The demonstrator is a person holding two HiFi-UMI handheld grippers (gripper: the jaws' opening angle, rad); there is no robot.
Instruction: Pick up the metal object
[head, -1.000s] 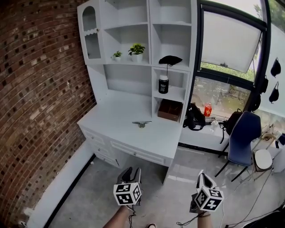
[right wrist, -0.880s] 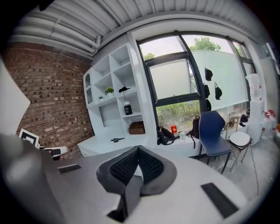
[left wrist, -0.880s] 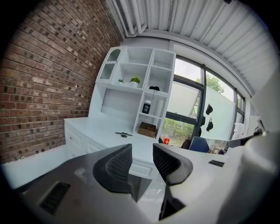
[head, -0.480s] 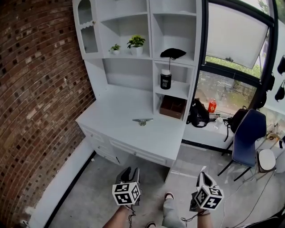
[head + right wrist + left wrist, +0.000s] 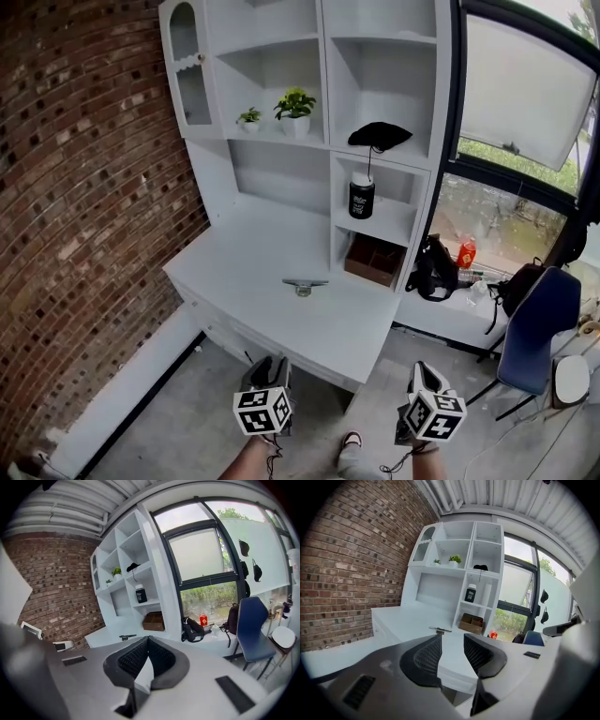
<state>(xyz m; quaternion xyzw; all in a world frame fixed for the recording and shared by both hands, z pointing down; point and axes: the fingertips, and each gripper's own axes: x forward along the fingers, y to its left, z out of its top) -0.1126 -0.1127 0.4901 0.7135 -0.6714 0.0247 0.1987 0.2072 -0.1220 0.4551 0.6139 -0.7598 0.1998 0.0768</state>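
Note:
The metal object point(image 5: 304, 284) is a small silver bar on a round foot. It lies near the middle of the white desk top point(image 5: 253, 272), and shows small and far in the left gripper view point(image 5: 439, 630) and the right gripper view point(image 5: 126, 637). My left gripper point(image 5: 272, 365) hangs low over the floor in front of the desk, open and holding nothing point(image 5: 452, 637). My right gripper point(image 5: 424, 371) is level with it to the right, its tips touching with nothing between them point(image 5: 148, 639). Both are well short of the desk.
A brick wall point(image 5: 84, 187) bounds the left side. The shelf unit point(image 5: 375, 112) holds two small plants point(image 5: 294, 103), a black jar point(image 5: 361, 199) and a brown box point(image 5: 374, 261). A black bag point(image 5: 437, 268), red can point(image 5: 466, 251) and blue chair point(image 5: 539, 323) stand at right.
The head view has come closer to the desk, which now looks larger and sits further right. Both grippers keep their places at the bottom, jaws unchanged.

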